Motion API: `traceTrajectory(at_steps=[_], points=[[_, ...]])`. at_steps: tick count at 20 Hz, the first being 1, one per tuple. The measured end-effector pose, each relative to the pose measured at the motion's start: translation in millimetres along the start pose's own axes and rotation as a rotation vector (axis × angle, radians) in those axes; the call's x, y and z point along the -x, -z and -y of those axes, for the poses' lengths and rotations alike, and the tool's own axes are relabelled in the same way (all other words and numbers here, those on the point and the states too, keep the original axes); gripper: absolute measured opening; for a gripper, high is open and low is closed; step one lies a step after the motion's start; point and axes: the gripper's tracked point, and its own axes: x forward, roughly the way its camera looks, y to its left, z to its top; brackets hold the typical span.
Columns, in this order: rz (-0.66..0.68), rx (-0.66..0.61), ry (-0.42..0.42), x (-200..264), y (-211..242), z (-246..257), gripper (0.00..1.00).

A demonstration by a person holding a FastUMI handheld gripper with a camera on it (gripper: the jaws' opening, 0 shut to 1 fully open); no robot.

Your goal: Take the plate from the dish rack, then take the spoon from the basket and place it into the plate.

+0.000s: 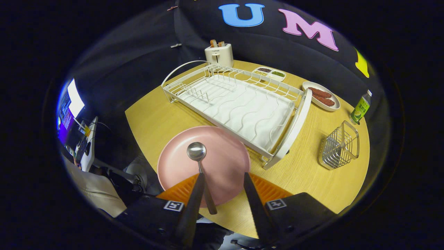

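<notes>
Pink plate (208, 163) lies on the table (312, 173) just ahead of the hand-held gripper (223, 180), whose fingers stand apart, gripping nothing. Spoon (199, 163) rests on the plate (handle overhanging its rim), likely released. Beyond: dish rack (236, 104), basket (340, 146).

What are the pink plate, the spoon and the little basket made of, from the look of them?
Plate: probably matte ceramic or melamine; its pink surface is even, with no glare. Spoon: polished metal, likely steel; its bowl mirrors the light. Basket: bare shiny metal wire, see-through. The tongs stand open, the spoon's handle beside one finger.
</notes>
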Motion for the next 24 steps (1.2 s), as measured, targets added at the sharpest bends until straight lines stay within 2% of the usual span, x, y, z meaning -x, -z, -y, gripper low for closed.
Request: traceTrajectory(at_steps=[1,2,5,9,14,17,20,24], points=[[0.003,0.006,0.002,2,-2,0,0.88],[0.012,0.011,-0.001,5,-7,-2,0.91],[0.080,0.009,-0.018,19,-26,-14,0.89],[0.278,0.013,0.027,66,-93,-10,0.91],[0.545,0.077,0.201,152,-178,30,0.92],[0.673,0.110,0.303,202,-213,54,0.96],[0.769,0.111,0.351,242,-232,67,0.96],[0.839,0.091,0.357,279,-236,86,0.96]])
